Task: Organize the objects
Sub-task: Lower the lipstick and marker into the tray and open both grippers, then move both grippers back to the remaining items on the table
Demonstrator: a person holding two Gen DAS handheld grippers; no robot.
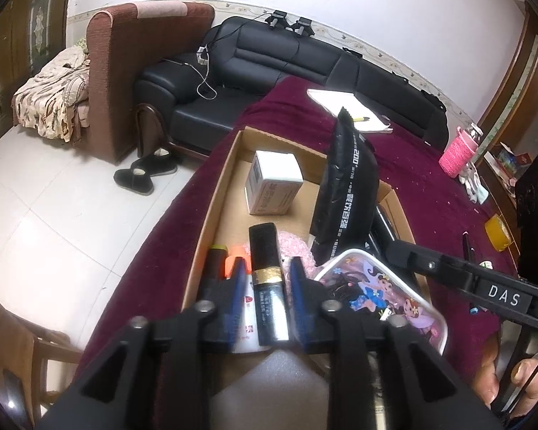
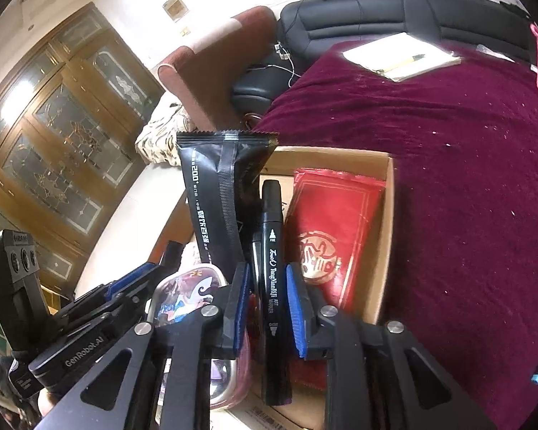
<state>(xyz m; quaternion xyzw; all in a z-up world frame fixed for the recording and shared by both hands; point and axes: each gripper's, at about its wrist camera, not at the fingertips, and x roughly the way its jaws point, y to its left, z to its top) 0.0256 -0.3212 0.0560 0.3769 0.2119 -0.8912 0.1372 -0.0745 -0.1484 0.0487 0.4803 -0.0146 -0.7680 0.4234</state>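
In the open brown cardboard box (image 1: 215, 193) on the maroon velvet tablecloth (image 2: 466, 179), the left gripper (image 1: 265, 279) stands narrowly parted around a black-and-gold lipstick tube (image 1: 267, 279), pads just clear. The right gripper (image 2: 267, 286) likewise brackets an upright black art marker (image 2: 272, 268), beside a red booklet (image 2: 333, 225).

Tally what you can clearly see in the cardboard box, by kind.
Marker pens: 2 (black marker, orange highlighter)
Packets: 2 (black pouch, red packet)
White carton: 1
Cartoon tin: 1
Black-and-gold tube: 1
Total: 7, others partly hidden
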